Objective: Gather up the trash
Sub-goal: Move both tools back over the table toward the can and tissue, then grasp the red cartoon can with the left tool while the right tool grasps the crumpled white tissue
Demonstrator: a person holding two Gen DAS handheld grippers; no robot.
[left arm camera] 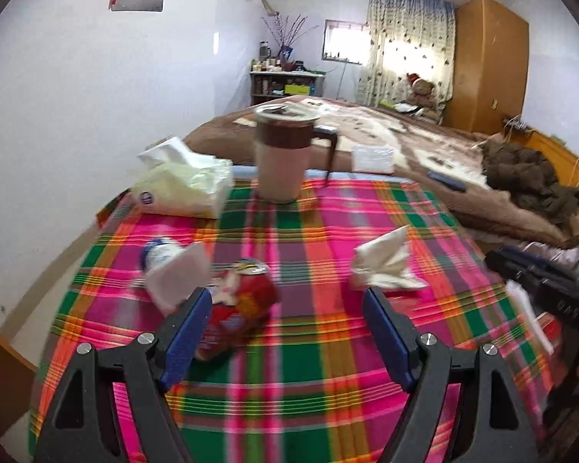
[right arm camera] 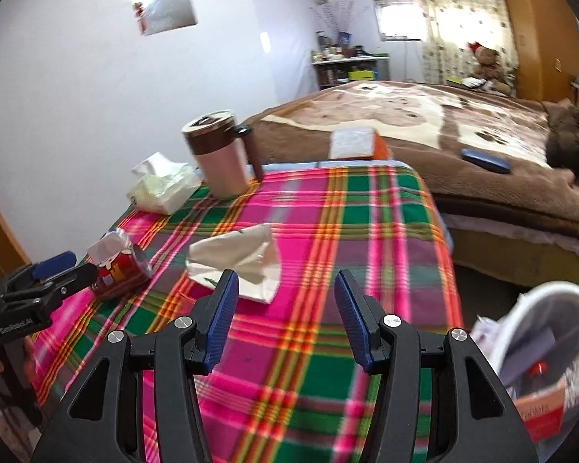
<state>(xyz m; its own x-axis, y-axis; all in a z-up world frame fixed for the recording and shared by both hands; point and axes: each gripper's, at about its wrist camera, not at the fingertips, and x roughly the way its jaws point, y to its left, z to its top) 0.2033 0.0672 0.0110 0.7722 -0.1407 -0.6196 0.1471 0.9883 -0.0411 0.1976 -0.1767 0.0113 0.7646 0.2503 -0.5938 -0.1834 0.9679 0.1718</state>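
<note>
A red snack wrapper (left arm camera: 239, 305) lies on the plaid tablecloth (left arm camera: 289, 386), just ahead of my left gripper (left arm camera: 285, 297), which is open and empty. A white tissue (left arm camera: 177, 274) and a small white-blue bottle (left arm camera: 162, 254) lie beside the wrapper. A crumpled white paper (left arm camera: 384, 266) lies to the right. In the right wrist view my right gripper (right arm camera: 285, 281) is open and empty, just behind the same crumpled paper (right arm camera: 239, 258). The red wrapper (right arm camera: 121, 270) lies at the left, next to the left gripper (right arm camera: 54, 270). A white trash bin (right arm camera: 552, 347) with trash inside stands at lower right.
A pink mug with a brown lid (left arm camera: 283, 154) and a tissue pack (left arm camera: 185, 185) stand at the table's far side. The mug (right arm camera: 222, 154) and pack (right arm camera: 162, 189) also show in the right wrist view. A bed with a brown blanket (right arm camera: 444, 123) lies beyond.
</note>
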